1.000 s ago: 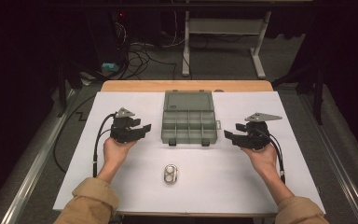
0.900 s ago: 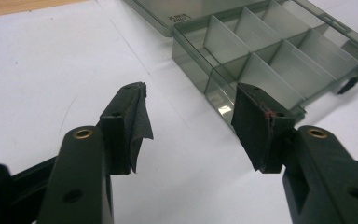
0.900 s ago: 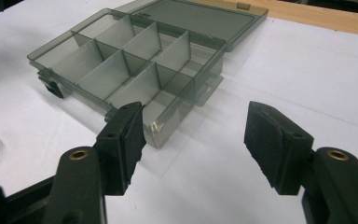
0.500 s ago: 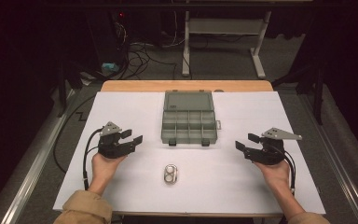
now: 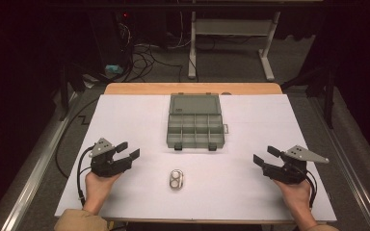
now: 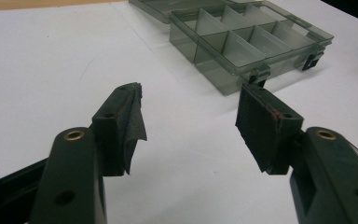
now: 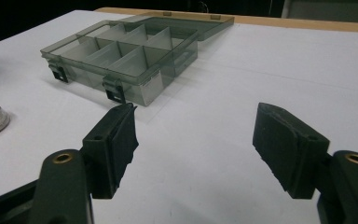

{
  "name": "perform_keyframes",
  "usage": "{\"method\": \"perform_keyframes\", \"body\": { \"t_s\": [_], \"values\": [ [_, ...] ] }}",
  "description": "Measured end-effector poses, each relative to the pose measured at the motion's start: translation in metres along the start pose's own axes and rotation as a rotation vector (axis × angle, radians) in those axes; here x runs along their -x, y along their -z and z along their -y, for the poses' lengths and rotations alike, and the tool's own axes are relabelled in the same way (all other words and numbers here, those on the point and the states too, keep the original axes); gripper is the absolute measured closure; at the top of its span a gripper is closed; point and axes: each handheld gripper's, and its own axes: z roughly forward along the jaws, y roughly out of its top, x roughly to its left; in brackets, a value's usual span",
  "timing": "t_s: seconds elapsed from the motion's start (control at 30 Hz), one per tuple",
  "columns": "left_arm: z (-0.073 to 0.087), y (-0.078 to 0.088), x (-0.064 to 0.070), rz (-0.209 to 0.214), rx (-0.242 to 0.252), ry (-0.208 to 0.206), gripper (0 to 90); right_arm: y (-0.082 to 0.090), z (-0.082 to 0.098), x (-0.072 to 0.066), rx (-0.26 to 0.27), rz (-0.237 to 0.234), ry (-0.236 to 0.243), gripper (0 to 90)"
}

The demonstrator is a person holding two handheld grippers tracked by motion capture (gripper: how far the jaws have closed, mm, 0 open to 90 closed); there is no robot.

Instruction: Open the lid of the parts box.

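High view showed white table sheet (image 5: 125, 110), open compartment box (image 5: 195, 131) centred, small oval tin (image 5: 176, 179) just nearer, left gripper (image 5: 127, 153) and right gripper (image 5: 264, 158) both empty, jaws just widening, tin cropped in right gripper view.

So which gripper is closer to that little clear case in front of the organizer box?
Left. The left gripper sits just left of the small clear case, jaws open. The right gripper, also open, is farther off on the case's right.
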Motion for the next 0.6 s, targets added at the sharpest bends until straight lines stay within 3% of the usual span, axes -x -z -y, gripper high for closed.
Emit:
{"method": "perform_keyframes", "body": {
  "t_s": [0.27, 0.6],
  "values": [
    [0.009, 0.018, -0.004, 0.005, 0.025, -0.016, 37.6, 0.016, 0.014, 0.001, 0.036, 0.017, 0.000, 28.9],
    [0.019, 0.043, -0.016, -0.023, 0.093, 0.032, 35.1, 0.032, 0.034, 0.002, 0.082, 0.046, -0.013, 28.1]
  ]
}}
